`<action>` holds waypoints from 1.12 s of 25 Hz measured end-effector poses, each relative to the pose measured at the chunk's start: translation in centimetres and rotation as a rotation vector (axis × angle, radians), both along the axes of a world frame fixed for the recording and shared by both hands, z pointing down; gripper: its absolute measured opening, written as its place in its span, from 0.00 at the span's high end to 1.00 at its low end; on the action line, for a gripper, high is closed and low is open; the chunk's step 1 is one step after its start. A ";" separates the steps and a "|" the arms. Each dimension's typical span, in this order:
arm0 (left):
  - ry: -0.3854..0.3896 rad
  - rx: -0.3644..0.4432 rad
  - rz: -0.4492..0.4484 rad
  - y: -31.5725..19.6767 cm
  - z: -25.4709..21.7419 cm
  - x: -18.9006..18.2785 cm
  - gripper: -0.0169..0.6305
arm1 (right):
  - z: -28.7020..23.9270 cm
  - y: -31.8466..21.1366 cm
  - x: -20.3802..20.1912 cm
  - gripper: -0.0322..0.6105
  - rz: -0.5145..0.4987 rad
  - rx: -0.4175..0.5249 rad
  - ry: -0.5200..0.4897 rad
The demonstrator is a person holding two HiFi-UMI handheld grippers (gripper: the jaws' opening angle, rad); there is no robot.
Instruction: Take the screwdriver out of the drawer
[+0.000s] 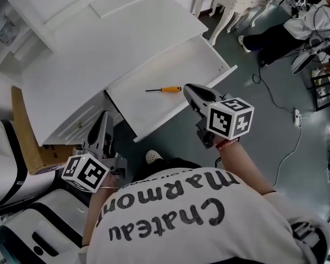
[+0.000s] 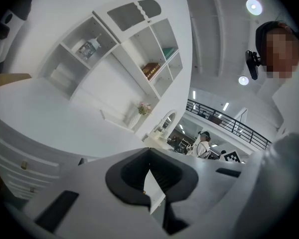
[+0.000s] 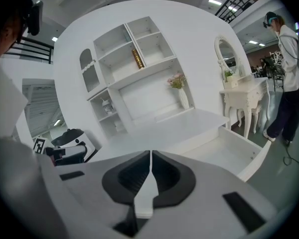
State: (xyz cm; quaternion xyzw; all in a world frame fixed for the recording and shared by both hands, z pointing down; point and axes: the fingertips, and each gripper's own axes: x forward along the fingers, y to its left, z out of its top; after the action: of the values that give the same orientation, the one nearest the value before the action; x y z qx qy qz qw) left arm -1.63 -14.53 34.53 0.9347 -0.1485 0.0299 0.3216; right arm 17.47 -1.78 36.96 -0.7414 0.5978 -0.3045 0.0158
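Observation:
The screwdriver [image 1: 165,89], with an orange handle and a thin dark shaft, lies inside the open white drawer [image 1: 176,65] near its front edge. My right gripper [image 1: 188,88] is shut and empty, its tips just right of the handle and above the drawer's front corner. In the right gripper view its jaws [image 3: 151,156] meet, with the drawer [image 3: 239,153] ahead to the right; the screwdriver is hidden there. My left gripper [image 1: 104,119] hangs low at the left, below the desk's front edge and away from the drawer. Its jaws [image 2: 149,156] are closed with nothing between them.
The white desk [image 1: 99,54] carries a shelf unit [image 3: 124,59] with small items. A cardboard box [image 1: 27,131] and a white machine [image 1: 11,175] stand at the left. A white dressing table [image 1: 231,4], a standing person [image 1: 297,29] and floor cables [image 1: 286,114] are at the right.

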 end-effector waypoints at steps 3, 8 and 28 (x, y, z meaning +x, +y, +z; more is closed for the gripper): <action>-0.004 -0.008 -0.008 -1.6 0.4 0.6 0.94 | -0.3 -1.9 0.6 0.90 -0.017 -0.005 0.018; 0.012 -0.008 -0.025 -4.1 0.6 1.4 0.94 | 0.5 -4.5 1.5 0.90 -0.055 -0.042 0.060; -0.049 -0.125 -0.414 -5.6 4.7 -2.8 0.94 | 16.1 -10.1 4.5 0.90 -0.482 -0.451 0.092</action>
State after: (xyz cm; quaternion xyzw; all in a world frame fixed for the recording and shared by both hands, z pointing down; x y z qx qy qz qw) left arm -4.43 -20.09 39.22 0.8615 -0.3428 -0.0049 0.3746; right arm 21.93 -11.90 53.06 -0.5763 0.6737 -0.3904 -0.2481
